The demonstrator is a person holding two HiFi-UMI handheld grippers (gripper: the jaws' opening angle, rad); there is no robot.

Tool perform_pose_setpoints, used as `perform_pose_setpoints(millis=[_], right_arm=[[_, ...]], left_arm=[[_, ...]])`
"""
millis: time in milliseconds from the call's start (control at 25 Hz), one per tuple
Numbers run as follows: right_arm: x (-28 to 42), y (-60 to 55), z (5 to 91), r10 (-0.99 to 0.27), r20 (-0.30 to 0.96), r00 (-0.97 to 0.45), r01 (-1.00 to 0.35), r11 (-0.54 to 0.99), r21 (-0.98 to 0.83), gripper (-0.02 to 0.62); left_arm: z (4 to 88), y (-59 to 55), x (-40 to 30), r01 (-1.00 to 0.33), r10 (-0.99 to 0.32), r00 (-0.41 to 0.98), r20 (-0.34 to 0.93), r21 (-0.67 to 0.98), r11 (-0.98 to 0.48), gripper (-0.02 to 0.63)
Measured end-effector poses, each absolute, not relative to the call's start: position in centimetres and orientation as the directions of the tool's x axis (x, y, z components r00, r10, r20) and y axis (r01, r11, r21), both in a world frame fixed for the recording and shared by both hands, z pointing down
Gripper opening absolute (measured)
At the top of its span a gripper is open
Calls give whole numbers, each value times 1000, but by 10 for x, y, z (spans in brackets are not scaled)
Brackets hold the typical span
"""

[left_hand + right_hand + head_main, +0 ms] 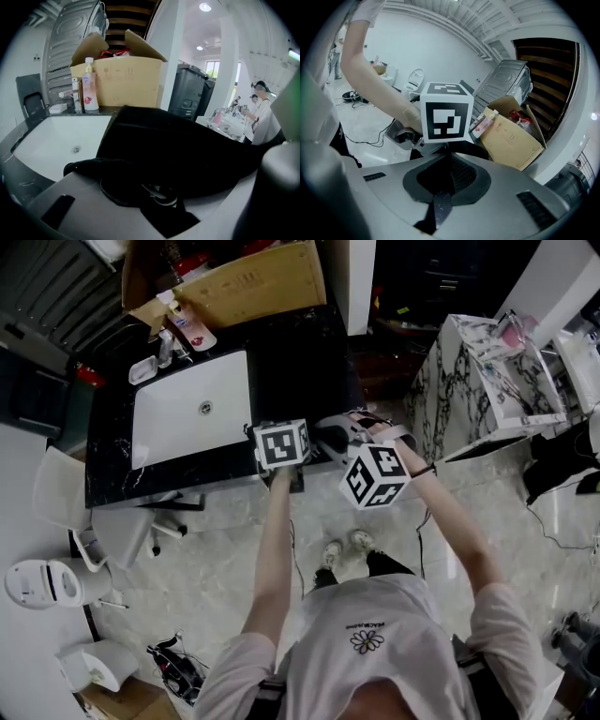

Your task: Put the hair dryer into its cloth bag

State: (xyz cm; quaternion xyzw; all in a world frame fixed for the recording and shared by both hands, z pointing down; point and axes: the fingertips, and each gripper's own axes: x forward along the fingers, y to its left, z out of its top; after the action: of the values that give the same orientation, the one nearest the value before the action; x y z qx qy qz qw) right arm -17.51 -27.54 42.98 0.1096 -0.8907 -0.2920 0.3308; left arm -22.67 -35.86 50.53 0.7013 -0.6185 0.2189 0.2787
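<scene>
White T-shirt (375,643) with a small flower print sits closest under the head camera. Both bare arms reach forward from it to the front edge of a black counter (300,362). A white sink (178,418) is let into that counter, left of the grippers.

Note on the left gripper (281,444): marker cube up, over the counter's front edge, just right of the sink. Jaws stand partway apart, closed on a bulky fold of the black cloth bag (187,150). The cloth fills the gap and lies against both jaws. A small pale bit shows low in the dark between them, too unclear to name.

Note on the right gripper (373,474): just beside the left one, slightly nearer the person. Jaws all but together, nipping a thin edge of the same bag; mesh-textured black cloth shows between the pads in the right gripper view. The other gripper's cube stands directly ahead of it, close.

So the bag is held by both grippers at the counter's front edge, right of the sink. The hair dryer cannot be made out on its own; dark cloth covers whatever sits between the left jaws.

Background: open cardboard box (253,282) at the back of the counter, pink-labelled bottle (89,86) upright beside the tap (75,93). Marble-patterned stand (450,390) on the floor to the right, well apart.
</scene>
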Motion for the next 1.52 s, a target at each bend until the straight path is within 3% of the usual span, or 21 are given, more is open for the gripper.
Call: perform_pose_setpoints(millis=[80, 320, 480, 520, 560, 640, 760, 960, 1120, 1280, 1520], right_arm=[[-172, -278, 429, -395, 525, -754, -15, 809, 587, 23], [-168, -278, 433, -387, 539, -749, -26, 829, 558, 23], [-167, -284, 450, -411, 571, -711, -68, 847, 527, 25], [-166, -283, 455, -423, 577, -699, -69, 843, 534, 25], [-165, -281, 461, -427, 585, -690, -61, 839, 540, 38], [-164, -275, 471, -419, 598, -683, -51, 844, 534, 183], [-162, -273, 469, -429, 568, -702, -106, 852, 512, 195], [-154, -276, 429, -499, 421, -757, -324, 847, 422, 198], [-140, -272, 372, -576, 210, -790, -529, 814, 240, 198], [-119, -259, 336, -652, 47, -757, -646, 756, 104, 196], [-90, -236, 319, -750, -80, -656, -752, 659, -2, 83]], left_arm=[[505, -365, -225, -991, -758, 128, 639, 110, -75, 135], [504, -372, -223, -991, -781, 135, 609, 87, -103, 137], [502, -362, -223, -990, -795, 141, 590, 88, -110, 149], [501, -357, -224, -990, -798, 141, 587, 95, -105, 183], [501, -352, -225, -990, -798, 141, 586, 103, -99, 200], [502, -338, -229, -990, -798, 136, 587, 115, -84, 247], [499, -314, -237, -992, -811, 114, 574, 115, -58, 253], [461, -279, -249, -991, -870, 87, 485, 134, -25, 253], [395, -261, -248, -993, -944, 83, 318, 106, -52, 253], [340, -244, -232, -991, -981, 130, 144, 47, -125, 242], [312, -210, -221, -994, -994, 110, 4, 13, -110, 97]])
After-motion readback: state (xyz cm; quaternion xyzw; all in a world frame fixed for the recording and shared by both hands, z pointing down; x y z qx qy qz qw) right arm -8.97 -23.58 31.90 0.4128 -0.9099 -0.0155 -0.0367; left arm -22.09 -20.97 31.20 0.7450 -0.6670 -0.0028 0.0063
